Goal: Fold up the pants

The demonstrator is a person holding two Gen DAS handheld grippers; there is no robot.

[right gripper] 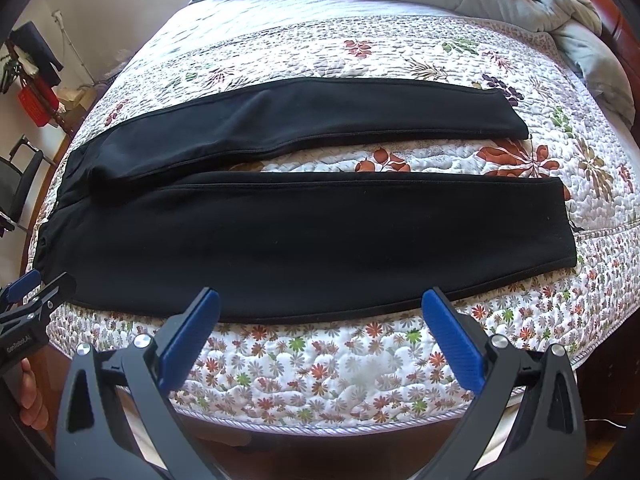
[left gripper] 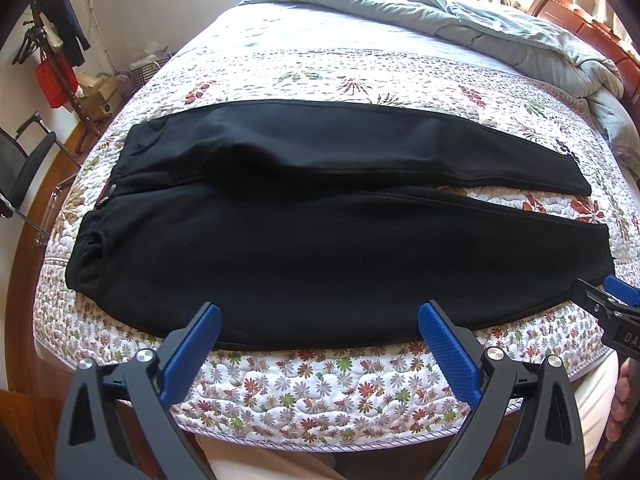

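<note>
Black pants (left gripper: pixel 312 232) lie flat across the floral quilt, waistband at the left, both legs running right with a narrow gap between them. In the right wrist view the pants (right gripper: pixel 304 236) show both leg cuffs at the right. My left gripper (left gripper: pixel 320 314) stands open just short of the near edge of the pants, near the hip. My right gripper (right gripper: pixel 320 300) is open too, in front of the near leg's lower edge. Each gripper shows in the other's view: the right gripper (left gripper: pixel 612 304) at the far right, the left gripper (right gripper: pixel 30 292) at the far left, both by the near hem.
The bed's quilt (left gripper: pixel 320 392) drops off at the near edge below the grippers. A bunched grey duvet (left gripper: pixel 520 28) lies at the far right of the bed. A black chair (left gripper: pixel 24 168), a coat stand with a red bag (left gripper: pixel 52 76) and boxes stand left of the bed.
</note>
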